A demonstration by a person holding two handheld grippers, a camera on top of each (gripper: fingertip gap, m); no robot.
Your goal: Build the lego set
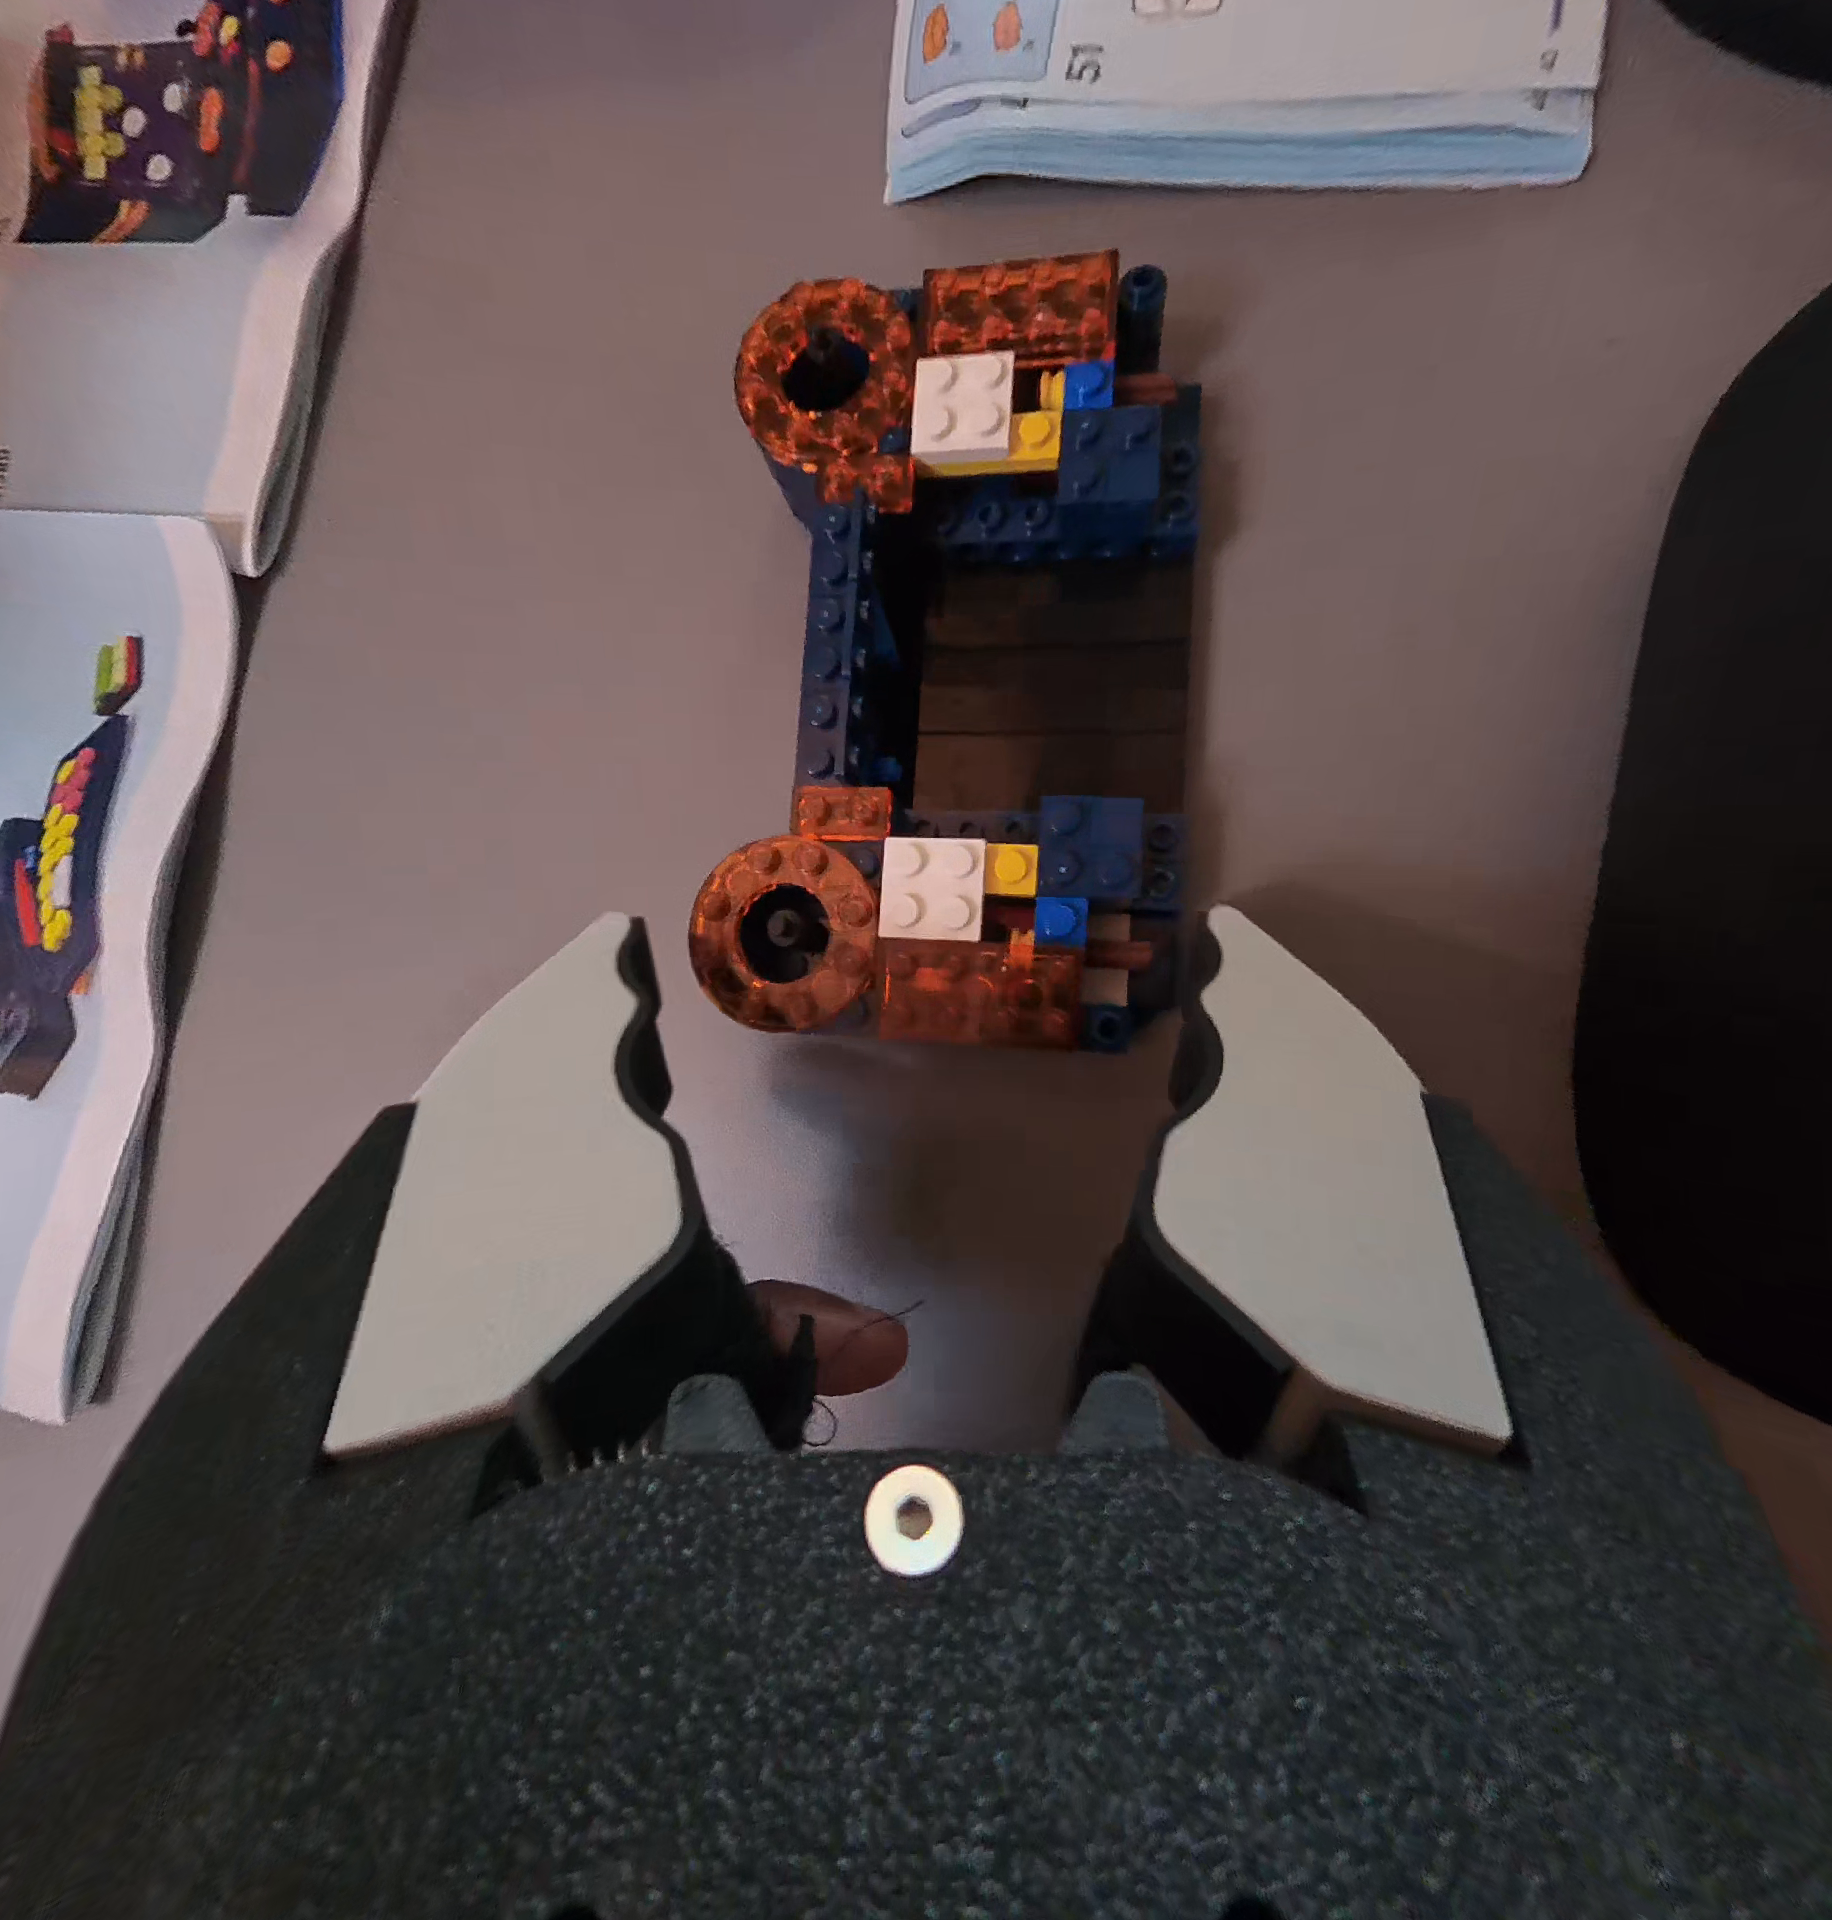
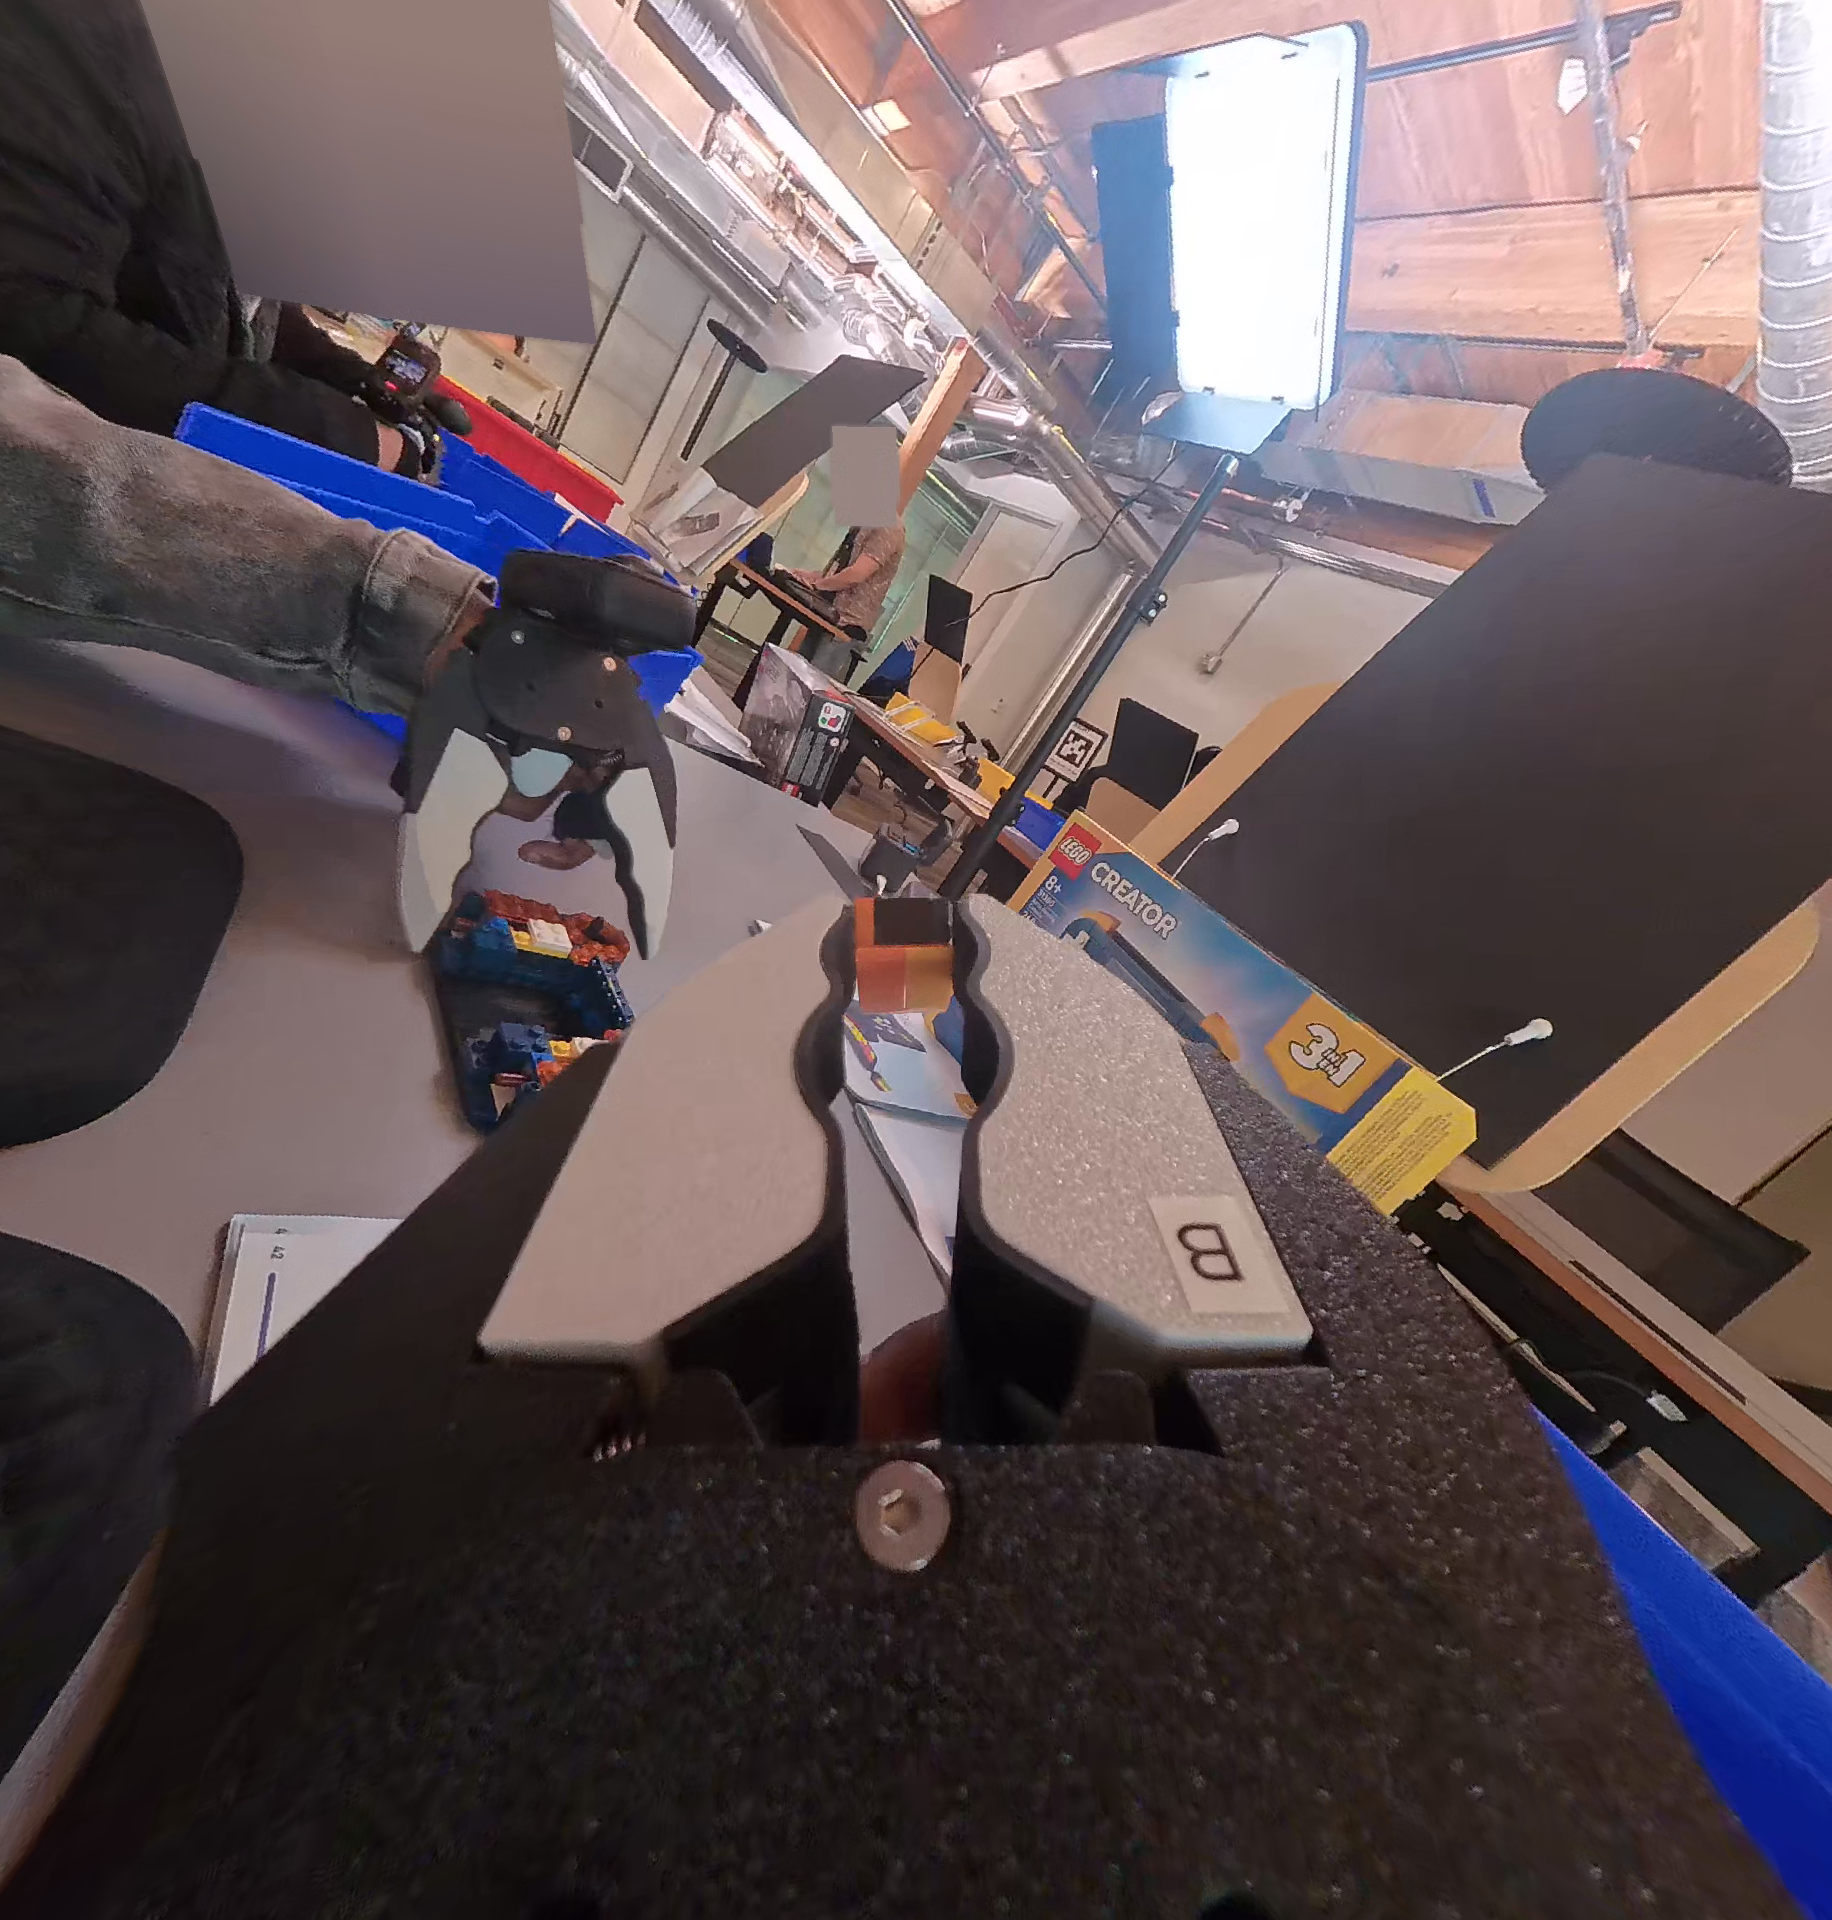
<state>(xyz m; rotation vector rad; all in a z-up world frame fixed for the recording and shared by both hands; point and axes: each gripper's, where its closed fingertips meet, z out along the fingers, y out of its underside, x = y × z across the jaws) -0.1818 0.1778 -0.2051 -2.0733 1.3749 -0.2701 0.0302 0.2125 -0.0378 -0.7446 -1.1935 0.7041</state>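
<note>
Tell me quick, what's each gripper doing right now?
Left gripper: open, holding nothing, fingers either side of the brick model's near end.
Right gripper: closed on a small orange and black brick piece.

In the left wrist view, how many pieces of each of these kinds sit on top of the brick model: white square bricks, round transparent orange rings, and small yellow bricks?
White square four-stud bricks: 2
Round transparent orange rings: 2
Small yellow bricks: 2
Total: 6

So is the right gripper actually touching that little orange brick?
Touching. The right wrist view shows the right gripper with both fingertips pressed against the orange brick's sides.
</note>
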